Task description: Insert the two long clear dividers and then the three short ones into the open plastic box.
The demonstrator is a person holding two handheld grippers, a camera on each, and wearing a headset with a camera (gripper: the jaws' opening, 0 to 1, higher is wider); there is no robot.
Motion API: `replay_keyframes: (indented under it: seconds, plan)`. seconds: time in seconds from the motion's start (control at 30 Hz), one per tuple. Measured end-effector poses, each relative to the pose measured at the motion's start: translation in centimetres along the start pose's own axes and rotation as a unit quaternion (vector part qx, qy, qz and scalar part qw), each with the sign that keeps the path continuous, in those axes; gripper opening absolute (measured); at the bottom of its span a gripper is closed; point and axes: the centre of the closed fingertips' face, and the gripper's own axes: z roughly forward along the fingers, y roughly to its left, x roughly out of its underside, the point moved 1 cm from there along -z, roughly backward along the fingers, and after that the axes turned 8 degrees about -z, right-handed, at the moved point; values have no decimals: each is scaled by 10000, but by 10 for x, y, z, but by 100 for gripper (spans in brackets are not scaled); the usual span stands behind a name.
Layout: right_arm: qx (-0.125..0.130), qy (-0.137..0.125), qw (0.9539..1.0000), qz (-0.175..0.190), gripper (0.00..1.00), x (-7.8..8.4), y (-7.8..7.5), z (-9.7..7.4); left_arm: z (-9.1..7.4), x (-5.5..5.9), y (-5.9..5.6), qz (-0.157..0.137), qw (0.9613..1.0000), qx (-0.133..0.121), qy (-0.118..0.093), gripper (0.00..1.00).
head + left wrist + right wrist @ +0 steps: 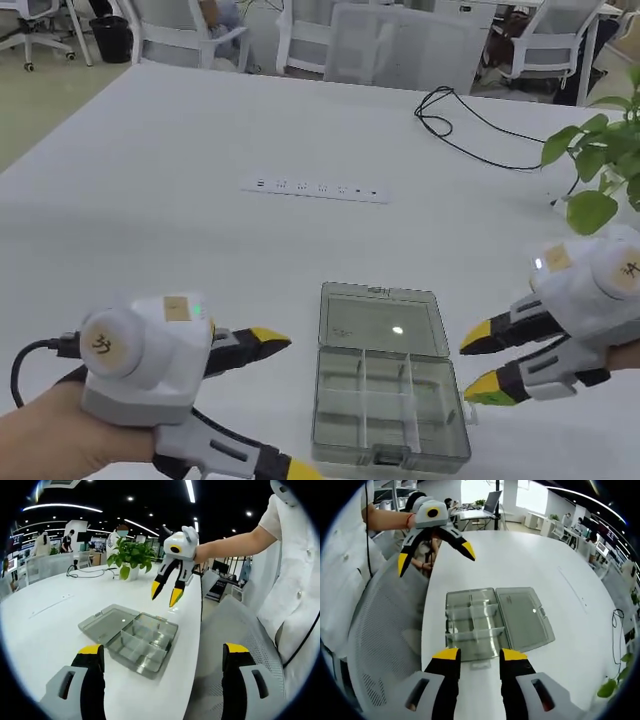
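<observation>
Between my two tools, on the white table [200, 240], the grey translucent plastic box [385, 318] lies open with its lid flat and clear dividers [363, 385] standing inside. My left gripper [285, 405] is spread wide and released. My right gripper [478, 365] is parted and holds nothing.

One plastic box [385, 325], two grippers [290, 405] [468, 368], one power strip [315, 188], one plant [600, 165].

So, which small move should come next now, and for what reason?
Probably lower the right gripper to the small clear piece lying on the table beside the open box and close on it. Both it and the left gripper are open and empty, and that piece, perhaps a short divider, lies just ahead of the right jaws.
</observation>
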Motion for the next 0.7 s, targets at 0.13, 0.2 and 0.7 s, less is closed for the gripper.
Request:
replay_keyframes:
  seconds: [0.13,0.2,0.7]
  plan:
    - [-9,174,9998,-4,40,27,3,-13,-1,1,1,-14,10000,-19,15,100]
    - [-18,284,9996,24,42,37,6,-17,-1,1,1,-17,10000,-20,13,100]
    - [-297,1316,9908,-79,48,120,28,-22,-1,1,2,-17,10000,-15,65,100]
